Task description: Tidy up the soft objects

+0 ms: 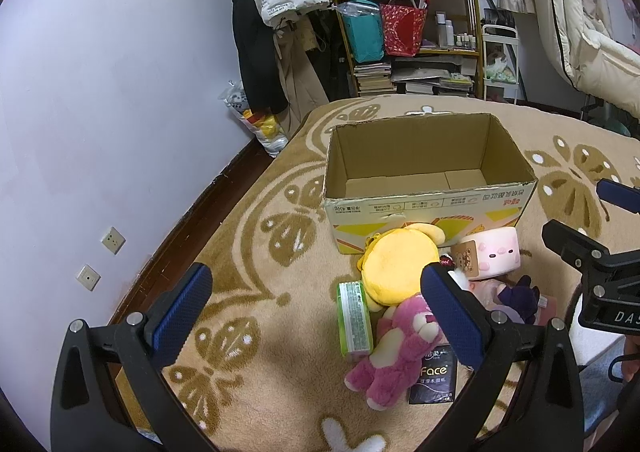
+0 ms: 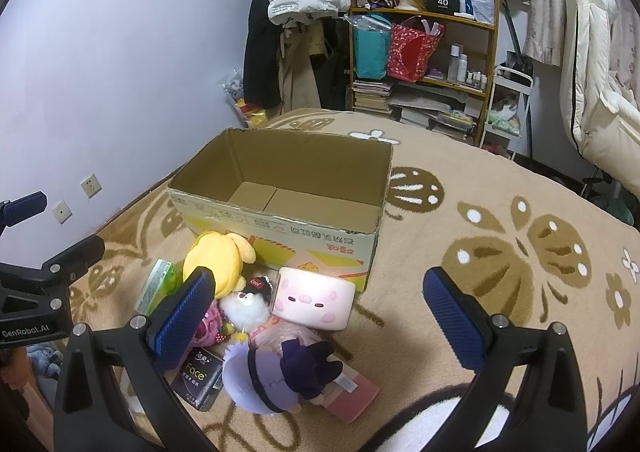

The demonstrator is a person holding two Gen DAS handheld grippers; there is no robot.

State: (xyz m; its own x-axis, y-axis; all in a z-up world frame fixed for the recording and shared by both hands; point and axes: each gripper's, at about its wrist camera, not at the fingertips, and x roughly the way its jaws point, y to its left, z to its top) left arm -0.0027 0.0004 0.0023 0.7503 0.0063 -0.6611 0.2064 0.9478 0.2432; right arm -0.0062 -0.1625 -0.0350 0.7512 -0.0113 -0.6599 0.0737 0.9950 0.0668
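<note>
While both the left gripper (image 1: 318,312) and the right gripper (image 2: 320,314) hang wide and hold nothing, the soft toys sit heaped at lower centre of each view, against the empty cardboard box (image 1: 424,200). Snagging looks likeliest: the pink bear (image 1: 394,348) overlaps the yellow plush (image 1: 400,264) and a dark tissue pack (image 1: 434,376), so a careless pinch may drag neighbours along.

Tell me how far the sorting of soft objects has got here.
Nothing looks done: the cardboard box shows only its bare bottom. Both the left gripper and right gripper are open, holding nothing. Left to do: yellow plush, pink pig cushion, pink bear, purple doll.
</note>
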